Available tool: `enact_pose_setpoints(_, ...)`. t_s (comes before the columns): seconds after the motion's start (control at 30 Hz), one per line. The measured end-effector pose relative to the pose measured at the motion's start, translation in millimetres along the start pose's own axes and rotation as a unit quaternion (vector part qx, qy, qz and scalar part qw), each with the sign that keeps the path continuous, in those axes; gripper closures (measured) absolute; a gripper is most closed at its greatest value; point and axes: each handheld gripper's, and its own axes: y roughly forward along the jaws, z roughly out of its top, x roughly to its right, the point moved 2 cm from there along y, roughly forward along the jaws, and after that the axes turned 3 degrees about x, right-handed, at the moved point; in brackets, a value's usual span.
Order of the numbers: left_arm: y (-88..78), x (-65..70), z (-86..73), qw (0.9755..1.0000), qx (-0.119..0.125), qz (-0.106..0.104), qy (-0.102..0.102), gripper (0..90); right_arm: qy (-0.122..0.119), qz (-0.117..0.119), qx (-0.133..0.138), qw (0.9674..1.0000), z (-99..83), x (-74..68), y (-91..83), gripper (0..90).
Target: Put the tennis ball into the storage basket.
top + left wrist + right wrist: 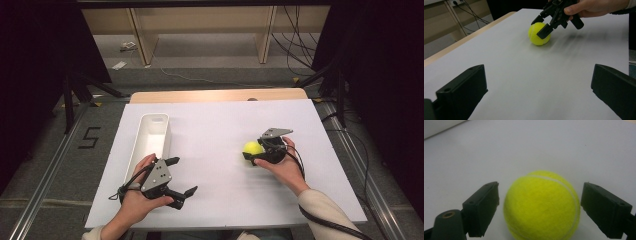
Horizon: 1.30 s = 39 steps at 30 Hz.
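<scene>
Yellow tennis ball [253,148] rests on the white table sheet [225,125], right of centre in the high view. Right gripper [256,155] sits around it: in the right gripper view the ball [541,206] lies between the two jaws, with a narrow gap visible each side, not clamped. Left gripper [182,177], lower left of the high view, jaws spread wide, holding nothing. White bin [131,150] lies just beside it, at frame left.
</scene>
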Motion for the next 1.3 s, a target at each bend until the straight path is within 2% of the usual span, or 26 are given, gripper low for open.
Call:
enact_pose_setpoints(0.37, -0.3, 0.1, 0.3, 1.0000, 0.001, 0.000, 0.000, 0.0, 0.013, 0.004, -0.011, 0.9999, -2.5, 1.8, 5.7, 16.1)
enact_pose_setpoints(0.8, -0.2, 0.2, 0.2, 1.0000, 0.001, 0.000, 0.000, 0.0, 0.014, 0.008, -0.022, 0.9996, -5.1, 1.7, 8.9, 18.8)
enact_pose_setpoints(1.03, -0.3, 0.5, 0.3, 1.0000, 0.001, -0.001, 0.001, 0.0, 0.017, 0.008, -0.029, 0.9994, -6.5, 1.0, 9.7, 24.8)
enact_pose_setpoints(1.3, -0.8, 0.3, 0.5, 1.0000, 0.002, -0.001, 0.002, 0.0, 0.016, 0.005, -0.032, 0.9994, -5.6, 1.2, 8.5, 26.2)
